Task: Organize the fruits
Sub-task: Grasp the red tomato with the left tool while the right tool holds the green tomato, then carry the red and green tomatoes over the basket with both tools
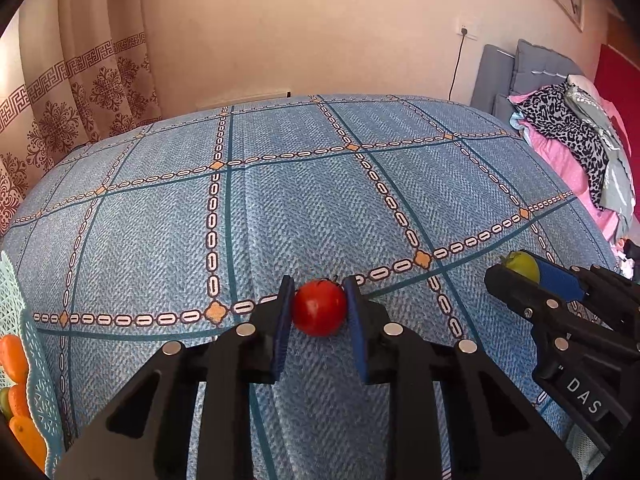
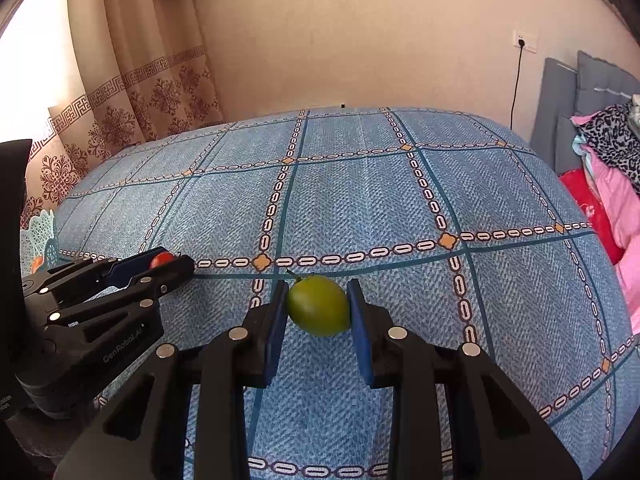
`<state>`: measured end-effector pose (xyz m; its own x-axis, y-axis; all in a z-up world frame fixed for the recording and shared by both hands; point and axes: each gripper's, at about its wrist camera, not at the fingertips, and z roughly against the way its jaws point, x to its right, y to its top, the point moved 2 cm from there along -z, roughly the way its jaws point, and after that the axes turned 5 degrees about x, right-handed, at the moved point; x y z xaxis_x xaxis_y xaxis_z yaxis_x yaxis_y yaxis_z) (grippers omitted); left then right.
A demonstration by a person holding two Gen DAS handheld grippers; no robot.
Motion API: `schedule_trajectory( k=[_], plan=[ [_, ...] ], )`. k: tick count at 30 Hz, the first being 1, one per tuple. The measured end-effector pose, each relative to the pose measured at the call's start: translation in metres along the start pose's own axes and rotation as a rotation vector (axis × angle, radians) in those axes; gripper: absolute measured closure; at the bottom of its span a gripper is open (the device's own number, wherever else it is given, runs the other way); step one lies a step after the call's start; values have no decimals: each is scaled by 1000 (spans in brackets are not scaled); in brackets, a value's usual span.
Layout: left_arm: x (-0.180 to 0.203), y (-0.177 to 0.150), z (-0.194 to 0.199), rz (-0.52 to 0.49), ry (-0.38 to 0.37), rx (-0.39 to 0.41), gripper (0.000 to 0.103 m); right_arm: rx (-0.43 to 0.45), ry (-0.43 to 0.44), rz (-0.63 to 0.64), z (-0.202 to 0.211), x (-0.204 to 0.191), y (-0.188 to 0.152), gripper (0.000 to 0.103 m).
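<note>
My left hand-held gripper (image 1: pixel 319 308) has its blue pads closed against both sides of a red tomato (image 1: pixel 319 306); my right hand-held gripper (image 2: pixel 319 308) holds a green fruit (image 2: pixel 319 305) the same way, stem pointing away from me. Both fruits sit low over the blue checked cloth (image 2: pixel 360 200); whether either touches it I cannot tell. I judge the step in hand to be carrying them to the pale lattice basket (image 1: pixel 24 320) at my far left, which already holds orange fruits (image 1: pixel 14 354). To do it well I would keep the squeeze light, since a tomato bruises, lift straight up before swinging left, and take the tomato in first, as the left gripper lies nearer the basket. The cloth covers what looks like a bench. Beyond stand a patterned curtain (image 1: pixel 80 92), a plain wall with a socket (image 2: pixel 526 41), and a bed piled with clothes (image 1: pixel 576 136).
</note>
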<state>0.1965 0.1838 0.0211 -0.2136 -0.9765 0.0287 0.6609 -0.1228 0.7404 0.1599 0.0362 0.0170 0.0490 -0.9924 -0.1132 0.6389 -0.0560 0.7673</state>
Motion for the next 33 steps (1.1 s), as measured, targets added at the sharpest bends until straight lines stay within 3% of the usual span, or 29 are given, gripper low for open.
schedule_trajectory(
  k=[17, 33],
  plan=[
    [-22, -13, 88, -13, 150, 150, 77, 159, -29, 159, 61, -58, 5, 73],
    [-51, -48, 163, 74, 186, 233, 77, 226, -4, 222, 91, -88, 2, 73]
  ],
)
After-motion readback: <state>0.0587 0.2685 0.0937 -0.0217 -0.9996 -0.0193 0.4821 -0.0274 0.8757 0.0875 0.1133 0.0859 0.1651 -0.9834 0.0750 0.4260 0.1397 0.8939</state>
